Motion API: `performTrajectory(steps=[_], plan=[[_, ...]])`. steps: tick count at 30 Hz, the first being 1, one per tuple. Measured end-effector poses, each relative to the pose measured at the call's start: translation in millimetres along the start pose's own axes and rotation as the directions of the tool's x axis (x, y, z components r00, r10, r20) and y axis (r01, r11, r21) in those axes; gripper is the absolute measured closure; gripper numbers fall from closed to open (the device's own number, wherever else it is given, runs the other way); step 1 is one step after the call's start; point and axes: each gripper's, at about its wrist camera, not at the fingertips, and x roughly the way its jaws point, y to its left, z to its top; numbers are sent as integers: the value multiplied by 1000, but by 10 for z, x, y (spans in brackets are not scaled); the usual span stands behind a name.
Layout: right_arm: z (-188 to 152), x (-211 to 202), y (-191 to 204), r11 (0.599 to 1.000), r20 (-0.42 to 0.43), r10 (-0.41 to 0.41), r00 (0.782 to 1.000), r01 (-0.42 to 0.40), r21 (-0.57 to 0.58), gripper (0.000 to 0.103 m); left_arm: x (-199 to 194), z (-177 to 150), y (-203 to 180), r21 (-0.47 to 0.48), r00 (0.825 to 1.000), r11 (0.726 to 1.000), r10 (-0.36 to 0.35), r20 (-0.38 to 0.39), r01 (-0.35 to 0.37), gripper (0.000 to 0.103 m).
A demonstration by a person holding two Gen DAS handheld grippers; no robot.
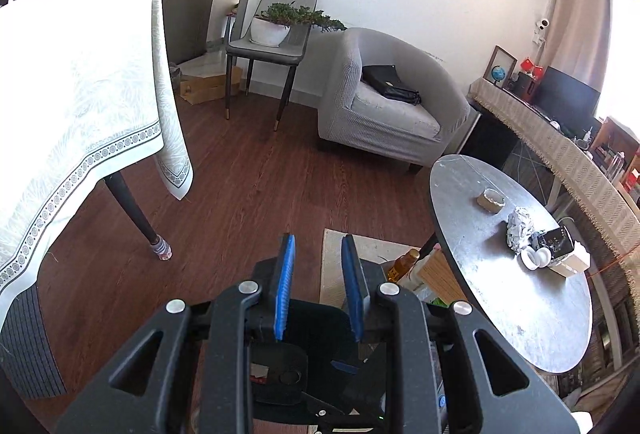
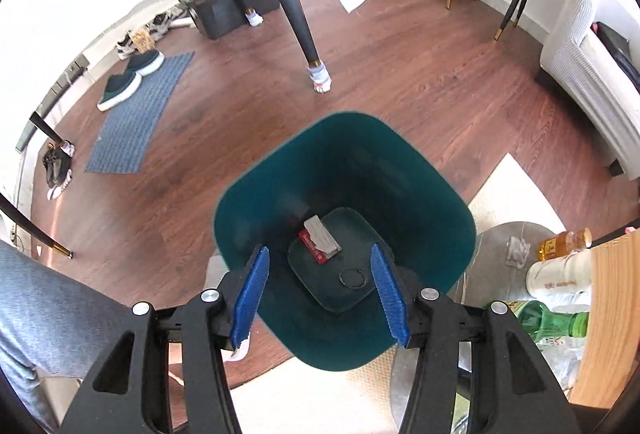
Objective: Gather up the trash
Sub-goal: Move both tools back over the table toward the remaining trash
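In the right wrist view we see the right claw [image 2: 320,286] at the lower centre of the frame, its blue pads [image 2: 253,296] spread wide and holding nothing. Directly beneath it stands a dark green bin [image 2: 420,193], whose near rim is partly covered by the claw's black arms. On the bin's floor lies a red and grey wrapper [image 2: 320,244]; its print is too small for us to read. At the lower right, a green bottle [image 2: 552,326], an amber bottle [image 2: 564,242] and a white bottle [image 2: 556,274] are crowded together and cut off by a wooden edge [image 2: 604,314], so we cannot tell what they stand on. A grey trouser leg [image 2: 48,310] enters at the lower left.

In the left wrist view the left claw [image 1: 318,286] occupies the lower centre, its pads [image 1: 285,286] parted by a moderate gap with nothing between them. The dark shape under it is largely hidden by the claw body. At the right of the frame a round grey surface [image 1: 500,314] carries a crumpled foil ball [image 1: 519,228], a small pale wad [image 1: 491,199], a white object [image 1: 535,258] and a dark box [image 1: 555,241], the last two overlapping and hard to separate. A clothed surface [image 1: 72,105] fills the upper left, washed out by glare. A grey armchair [image 1: 384,101] sits in mid-frame.
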Motion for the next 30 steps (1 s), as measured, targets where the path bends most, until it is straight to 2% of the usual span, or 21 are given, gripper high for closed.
performTrajectory(steps=[5,8,16,20,30], plan=[[-25,-397,-51,999,91,41,995,-43,24,49,16,30,-105,2,1000,1000,7,10,-7,78],[-21,-633,-56,999,143,33,989,-37,26,49,35,48,-130,-4,1000,1000,15,15,-15,78],[-81,-1351,-228,998,306,19,952,-35,46,49,57,122,-178,-8,999,1000,29,36,-28,78],[-159,-1639,-350,998,363,-19,932,-2,58,49,79,146,-270,1,999,1000,26,42,-26,76],[-492,-2135,-880,983,409,-136,903,72,167,49,251,89,-836,84,999,995,-48,10,47,65]])
